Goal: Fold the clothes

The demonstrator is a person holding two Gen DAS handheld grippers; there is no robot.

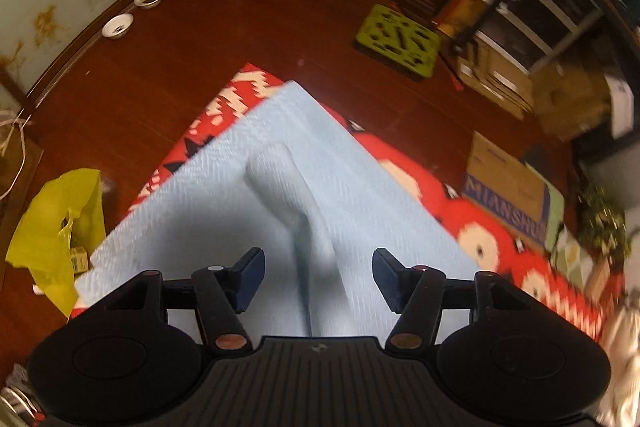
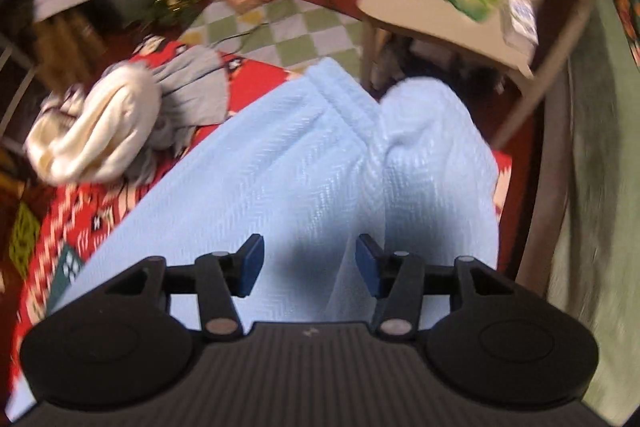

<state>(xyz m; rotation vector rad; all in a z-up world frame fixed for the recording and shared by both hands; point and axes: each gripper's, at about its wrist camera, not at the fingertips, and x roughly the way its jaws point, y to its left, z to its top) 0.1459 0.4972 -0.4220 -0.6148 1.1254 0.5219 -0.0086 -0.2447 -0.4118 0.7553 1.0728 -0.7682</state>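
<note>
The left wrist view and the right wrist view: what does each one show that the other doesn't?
Only the left wrist view shows the yellow bag, the green mat, two small bowls by the wall and the cardboard box.

Only the right wrist view shows the chair, the pile of clothes and the checked floor.

Both show the blue cloth on the red blanket, with an open gripper, left and right, above it.
</note>
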